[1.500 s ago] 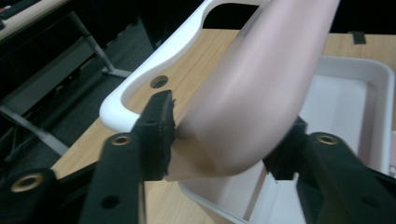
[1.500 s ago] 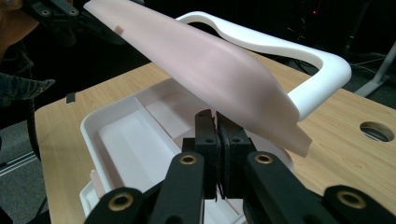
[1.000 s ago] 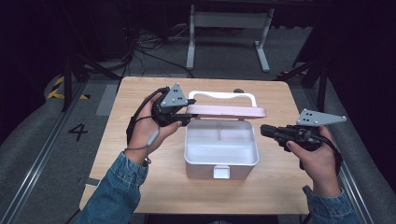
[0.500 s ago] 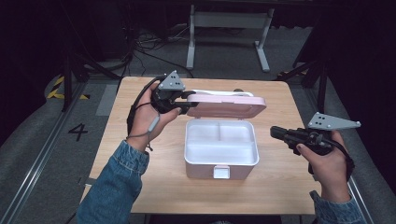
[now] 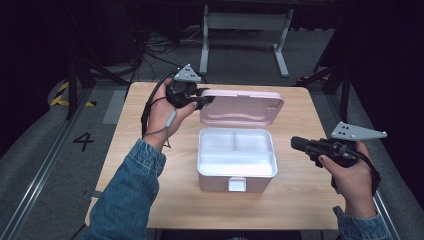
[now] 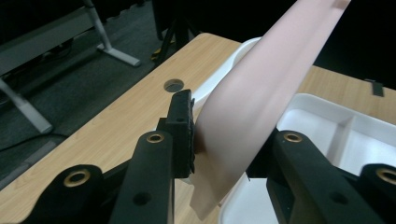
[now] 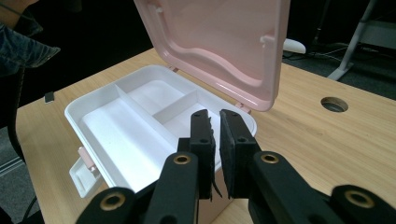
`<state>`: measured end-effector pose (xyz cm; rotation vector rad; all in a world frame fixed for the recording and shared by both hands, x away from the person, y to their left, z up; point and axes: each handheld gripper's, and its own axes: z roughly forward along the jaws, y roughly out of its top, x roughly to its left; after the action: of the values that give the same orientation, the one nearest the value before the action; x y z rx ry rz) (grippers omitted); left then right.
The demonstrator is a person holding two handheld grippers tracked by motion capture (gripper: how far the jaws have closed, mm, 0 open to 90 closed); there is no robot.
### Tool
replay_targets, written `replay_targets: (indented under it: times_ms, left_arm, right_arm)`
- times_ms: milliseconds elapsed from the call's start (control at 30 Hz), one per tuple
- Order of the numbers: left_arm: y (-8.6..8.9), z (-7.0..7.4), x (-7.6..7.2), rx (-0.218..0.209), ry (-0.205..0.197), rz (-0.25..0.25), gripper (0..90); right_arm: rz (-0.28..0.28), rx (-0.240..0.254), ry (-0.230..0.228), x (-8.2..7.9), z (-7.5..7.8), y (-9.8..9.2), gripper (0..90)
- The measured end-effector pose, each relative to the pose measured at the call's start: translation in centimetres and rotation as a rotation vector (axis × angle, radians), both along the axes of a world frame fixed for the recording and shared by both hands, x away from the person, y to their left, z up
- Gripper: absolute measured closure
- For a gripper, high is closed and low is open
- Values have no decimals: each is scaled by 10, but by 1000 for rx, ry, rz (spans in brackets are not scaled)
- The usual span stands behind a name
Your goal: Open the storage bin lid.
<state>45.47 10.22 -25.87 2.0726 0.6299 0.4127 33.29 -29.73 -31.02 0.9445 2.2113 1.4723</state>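
A white box [image 5: 220, 181] with a divided inside sits mid-table, and its pink lid [image 5: 242, 107] stands raised on the back hinge. My left gripper [image 5: 202, 100] is shut on the lid's left edge. In the left gripper view the pink lid [image 6: 261, 93] runs between the jaws of the left gripper [image 6: 219, 135]. My right gripper [image 5: 296, 143] hovers just right of the box, apart from it, shut on nothing. From the right gripper view, the right gripper [image 7: 215, 128] points at the box's rim [image 7: 93, 100] and the lid's underside [image 7: 219, 42].
A small latch tab [image 5: 237, 184] hangs at the box's front. The wooden table [image 5: 150, 190] has a round cable hole [image 7: 334, 104] near its back edge. A metal stand [image 5: 245, 22] is on the floor beyond the table.
The left gripper has swung the pink lid up and back, from nearly flat over the box to standing open. The right hand has drawn away to the right.
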Motion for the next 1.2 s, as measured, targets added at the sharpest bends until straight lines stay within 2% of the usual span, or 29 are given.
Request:
replay_targets:
  times_ms: [67, 233, 533, 667, 833, 900, 967, 1033, 1100, 1200]
  left_arm:
    - [0, 0, 3, 4, 0, 5, 694]
    - [0, -3, 15, -28, 23, 20, 689]
    - [-4, -6, 33, -1, 36, 37, 660]
    - [-5, -8, 39, -9, 47, 43, 653]
    - [-7, -13, 49, 14, 46, 52, 630]
    - [-8, -14, 53, 10, 46, 49, 620]
    - [-9, -16, 55, 7, 46, 43, 608]
    - [-10, -19, 59, 11, 57, 28, 547]
    - [-12, -21, 62, 17, 56, 34, 525]
    - [-13, -25, 67, 3, 66, 36, 487]
  right_arm:
    - [1, 1, -1, 0, 0, 0, 846]
    - [-3, -2, 0, 1, -1, -3, 843]
    - [-14, 3, 15, 1, -3, -8, 832]
    - [-19, 3, 20, 1, -4, -9, 829]
    - [-37, -5, 39, 4, -8, -13, 798]
    - [-40, -8, 43, 6, -9, -14, 781]
    - [-41, -11, 47, 6, -10, -14, 778]
    - [-44, -11, 53, 7, -11, -14, 776]
    - [-45, -12, 50, 8, -11, -15, 773]
    - [-45, -9, 52, 8, -11, -15, 769]
